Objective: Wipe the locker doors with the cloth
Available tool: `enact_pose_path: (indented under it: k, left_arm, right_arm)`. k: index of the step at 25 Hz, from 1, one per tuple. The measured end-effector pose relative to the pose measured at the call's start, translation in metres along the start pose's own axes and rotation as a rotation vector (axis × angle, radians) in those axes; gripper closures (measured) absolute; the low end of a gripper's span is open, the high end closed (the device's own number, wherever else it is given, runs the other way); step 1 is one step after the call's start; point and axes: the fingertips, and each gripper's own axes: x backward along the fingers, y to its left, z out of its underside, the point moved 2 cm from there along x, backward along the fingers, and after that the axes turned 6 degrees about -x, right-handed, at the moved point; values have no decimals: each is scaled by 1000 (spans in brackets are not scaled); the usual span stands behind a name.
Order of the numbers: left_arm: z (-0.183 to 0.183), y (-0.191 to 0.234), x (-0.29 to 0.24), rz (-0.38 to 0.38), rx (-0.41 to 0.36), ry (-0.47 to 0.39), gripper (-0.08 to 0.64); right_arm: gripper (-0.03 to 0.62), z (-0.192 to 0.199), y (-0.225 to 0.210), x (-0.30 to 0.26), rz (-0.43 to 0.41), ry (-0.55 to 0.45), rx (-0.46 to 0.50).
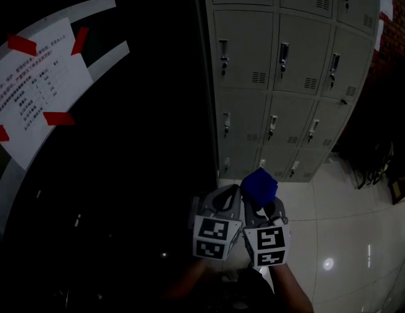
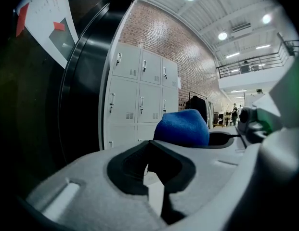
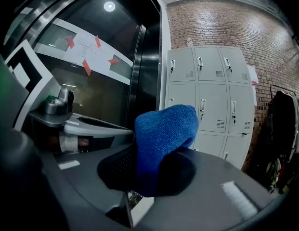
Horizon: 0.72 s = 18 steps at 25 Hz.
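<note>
Right gripper view: blue cloth (image 3: 163, 138) bunched and pinched between the jaws of the right gripper (image 3: 149, 174), its rounded top standing up above them; jaws clenched on the lower fold. Head view: same cloth (image 1: 259, 186) pokes out ahead of the right gripper (image 1: 264, 208), low in the picture and over the floor, apart from the locker doors (image 1: 280, 64). Left gripper (image 1: 222, 204) sits just beside the right one, marker cubes side by side; left gripper view has its jaws (image 2: 156, 165) drawn together with nothing gripped, a sliver of floor showing through the hollow between the pads, and the cloth (image 2: 183, 128) just past them to the right. Lockers grey, stacked in rows and columns, each door with a handle and small vent; all doors closed. Dark glass wall (image 1: 124, 175) stands left of the lockers, carrying a paper notice (image 1: 39, 83) fixed with red tape. Floor (image 1: 345, 240) pale, glossy tile; brick wall (image 3: 221, 23) behind the lockers; dark garments (image 3: 279, 129) hang at the right.
</note>
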Motion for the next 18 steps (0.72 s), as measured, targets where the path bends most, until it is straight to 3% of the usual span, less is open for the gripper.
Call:
enact_pose_path:
  k: [11, 18]
  left_arm:
    - [-18, 42, -99, -12, -3, -11, 555]
    - [-43, 76, -188, -68, 4, -3, 555]
  right_arm:
    - [522, -22, -56, -96, -14, -30, -1]
    - [522, -52, -119, -173, -56, -42, 4]
